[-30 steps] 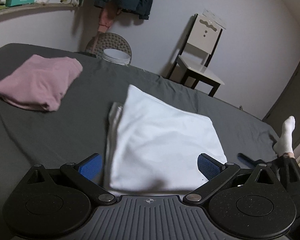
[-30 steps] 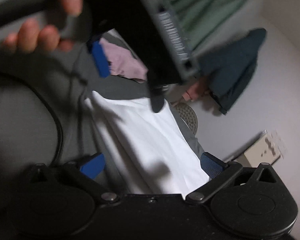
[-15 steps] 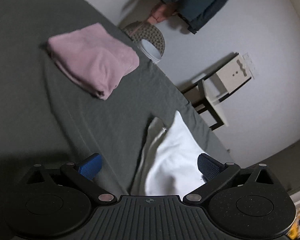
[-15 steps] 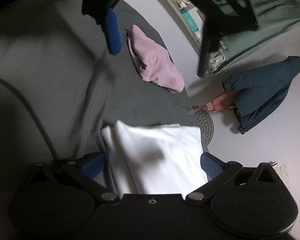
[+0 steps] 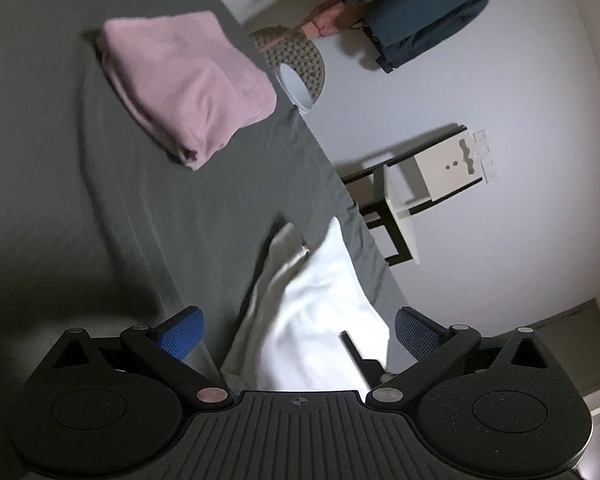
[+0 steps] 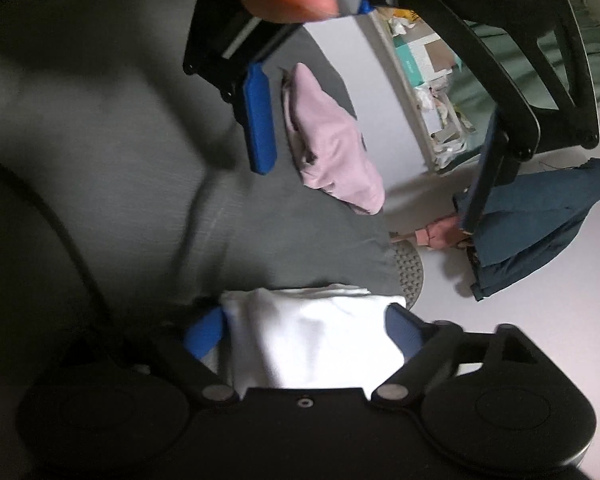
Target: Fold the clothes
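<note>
1. Left hand-held gripper (image 5: pixel 296 330) – fingers spread wide, grasping nothing.
2. Right hand-held gripper (image 6: pixel 306 330) – fingers apart either side of the folded white garment (image 6: pixel 316 340); grip undeterminable.
3. White garment lies on the grey bed (image 5: pixel 160 220); folded pink garment (image 5: pixel 184 84) well apart.

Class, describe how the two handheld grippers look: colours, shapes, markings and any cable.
The left gripper has black linkage arms, round black discs, a ribbed grey body with a small crosshair mark, and blue textured pads. The right gripper looks similar, black with blue pads; a dark cable trails nearby.
</note>
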